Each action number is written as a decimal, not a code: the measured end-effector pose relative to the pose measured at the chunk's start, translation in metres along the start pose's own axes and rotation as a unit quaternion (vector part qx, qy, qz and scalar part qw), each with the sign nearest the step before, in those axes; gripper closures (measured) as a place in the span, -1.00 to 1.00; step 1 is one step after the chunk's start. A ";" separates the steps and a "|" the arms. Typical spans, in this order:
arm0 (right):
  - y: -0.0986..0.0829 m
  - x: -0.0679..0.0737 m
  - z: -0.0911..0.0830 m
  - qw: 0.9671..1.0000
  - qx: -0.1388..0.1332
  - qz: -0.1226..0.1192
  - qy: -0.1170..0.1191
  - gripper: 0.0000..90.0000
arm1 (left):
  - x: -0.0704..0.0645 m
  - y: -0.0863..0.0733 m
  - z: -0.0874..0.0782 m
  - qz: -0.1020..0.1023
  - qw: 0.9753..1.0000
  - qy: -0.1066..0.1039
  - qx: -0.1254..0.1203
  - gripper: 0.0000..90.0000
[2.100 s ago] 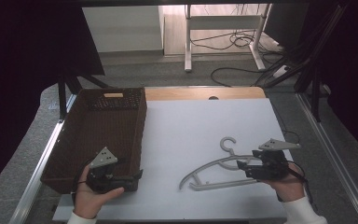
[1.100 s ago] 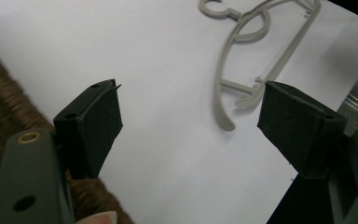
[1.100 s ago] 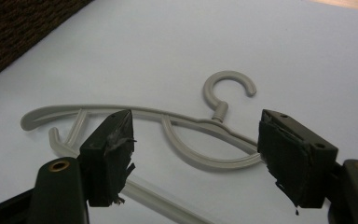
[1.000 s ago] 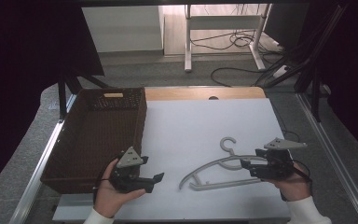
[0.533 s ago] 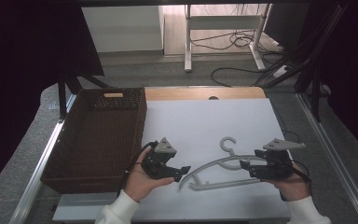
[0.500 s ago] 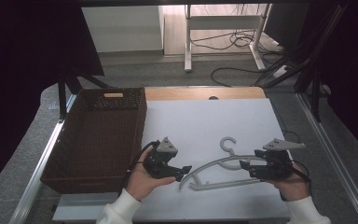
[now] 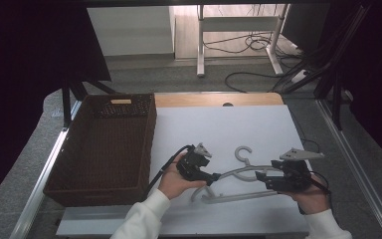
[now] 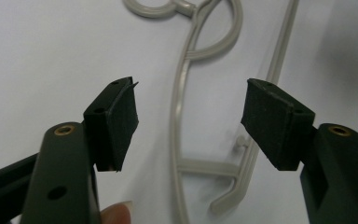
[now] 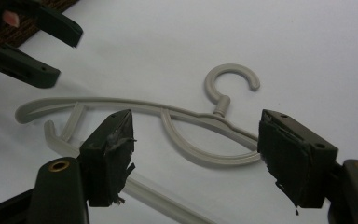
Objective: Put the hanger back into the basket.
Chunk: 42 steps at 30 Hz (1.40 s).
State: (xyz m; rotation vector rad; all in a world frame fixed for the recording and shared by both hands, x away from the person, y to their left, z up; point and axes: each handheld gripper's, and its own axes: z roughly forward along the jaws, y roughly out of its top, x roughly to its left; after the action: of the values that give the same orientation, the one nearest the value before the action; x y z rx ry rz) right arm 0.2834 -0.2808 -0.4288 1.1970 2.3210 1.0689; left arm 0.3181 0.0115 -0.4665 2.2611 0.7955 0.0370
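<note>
A grey plastic hanger lies flat on the white tabletop, near its front edge and just right of a brown wicker basket, not yet lifted. The left claw, jaws spread wide, hovers at the hanger's left shoulder, while the right claw, also agape, waits at its right end. Neither has closed on it, so the pickup and any transfer seemingly remain ahead.
</note>
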 end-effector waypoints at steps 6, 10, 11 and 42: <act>-0.001 -0.001 0.000 1.000 -0.001 0.002 -0.001 -0.40 | 0.005 0.006 0.020 0.003 1.000 -0.011 0.021 -0.10; -0.001 -0.001 0.000 1.000 0.001 0.002 0.000 -0.40 | 0.006 0.009 0.029 0.012 0.999 -0.018 0.030 0.00; -0.001 -0.001 0.000 1.000 0.001 0.001 -0.001 -0.40 | 0.007 0.010 0.032 0.011 0.999 -0.024 0.031 0.03; -0.002 -0.003 0.002 1.000 0.007 0.001 -0.003 -0.40 | 0.012 0.011 0.071 0.029 0.995 -0.006 0.091 0.62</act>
State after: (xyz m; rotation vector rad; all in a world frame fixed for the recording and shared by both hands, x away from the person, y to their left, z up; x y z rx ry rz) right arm 0.2852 -0.2829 -0.4324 1.2072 2.3261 1.0505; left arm 0.3514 -0.0329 -0.5134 2.4527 0.7525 -0.0233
